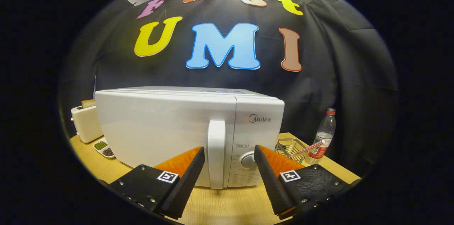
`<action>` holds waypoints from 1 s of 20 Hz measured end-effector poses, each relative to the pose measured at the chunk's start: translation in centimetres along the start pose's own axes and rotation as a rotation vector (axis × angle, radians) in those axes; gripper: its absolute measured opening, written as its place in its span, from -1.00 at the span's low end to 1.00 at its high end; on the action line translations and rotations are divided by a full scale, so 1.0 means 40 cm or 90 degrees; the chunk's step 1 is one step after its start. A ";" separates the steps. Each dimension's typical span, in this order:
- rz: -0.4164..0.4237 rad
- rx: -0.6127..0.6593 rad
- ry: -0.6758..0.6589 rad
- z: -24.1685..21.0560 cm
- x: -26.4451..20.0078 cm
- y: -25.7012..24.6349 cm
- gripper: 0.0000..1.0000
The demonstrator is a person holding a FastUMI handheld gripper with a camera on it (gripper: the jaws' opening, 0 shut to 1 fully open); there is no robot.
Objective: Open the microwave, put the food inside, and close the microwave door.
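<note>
Gripper view: I am facing a white box-shaped microwave [184, 129] on a pale wooden table [220, 203], its door shut. The gripper [229, 154] has its fingers spread wide, holding nothing, and the door's upright white bar handle [216, 154] stands between them, just ahead and a little nearer the left finger. I judge this the opening step: next I must close on the handle and pull the door outward. Beside the microwave sit a cream toaster [85, 123] with a slice of bread, and a small white dish [104, 148] of dark and green bits; on the other side, a wire basket [291, 147] and a clear plastic bottle [323, 136]. Which item is the food I cannot tell. The microwave's interior is hidden.
</note>
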State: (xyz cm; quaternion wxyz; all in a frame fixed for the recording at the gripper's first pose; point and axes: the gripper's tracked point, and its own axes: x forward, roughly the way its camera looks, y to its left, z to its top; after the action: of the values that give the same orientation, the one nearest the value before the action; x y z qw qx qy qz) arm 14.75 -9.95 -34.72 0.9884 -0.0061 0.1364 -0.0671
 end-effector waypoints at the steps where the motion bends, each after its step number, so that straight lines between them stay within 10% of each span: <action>1: -0.003 -0.003 -0.004 -0.007 0.007 0.002 0.72; 8: 0.008 -0.032 -0.036 -0.012 0.034 0.046 -0.36; 20: 0.021 0.024 -0.009 -0.020 0.030 0.046 -0.85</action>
State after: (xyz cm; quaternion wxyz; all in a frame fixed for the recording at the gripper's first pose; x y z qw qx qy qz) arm 15.91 -8.26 -35.87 0.9902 0.0140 0.1286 -0.0535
